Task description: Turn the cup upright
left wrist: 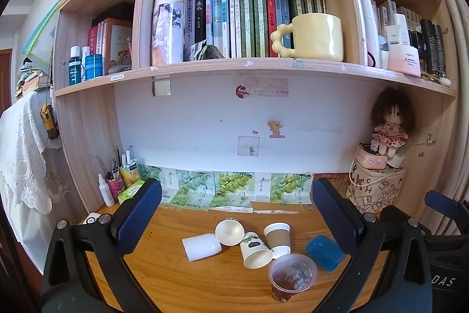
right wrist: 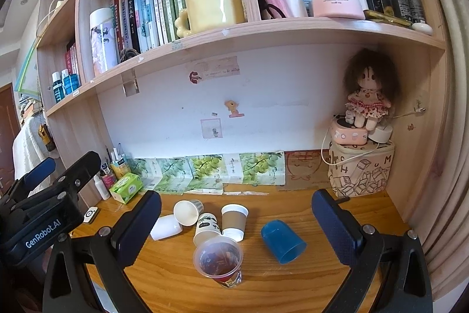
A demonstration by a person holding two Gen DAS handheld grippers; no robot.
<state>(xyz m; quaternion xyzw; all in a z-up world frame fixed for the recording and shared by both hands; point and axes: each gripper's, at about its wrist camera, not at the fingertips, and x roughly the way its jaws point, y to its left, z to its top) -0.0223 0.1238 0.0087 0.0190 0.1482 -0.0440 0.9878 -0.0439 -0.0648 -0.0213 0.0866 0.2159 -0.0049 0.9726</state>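
Several cups lie on the wooden desk [left wrist: 181, 283]. A white cup [left wrist: 200, 246] lies on its side at the left, next to a white paper cup [left wrist: 229, 231] and a leaf-printed paper cup [left wrist: 255, 250], both tipped over. A brown-sleeved cup [left wrist: 277, 236] stands beside its lid. A clear patterned cup [left wrist: 291, 276] stands upright in front. A blue cup [left wrist: 324, 252] lies tipped at the right; it also shows in the right wrist view [right wrist: 283, 241]. My left gripper [left wrist: 237, 213] and right gripper [right wrist: 236, 214] are open and empty, above the desk's front.
A bookshelf [left wrist: 234, 66] with books and a yellow mug [left wrist: 316, 37] hangs above the desk. A doll [right wrist: 368, 96] sits on a printed box [right wrist: 362, 170] at the back right. Pens, a spray bottle and a green tissue pack [right wrist: 126, 187] stand at the back left.
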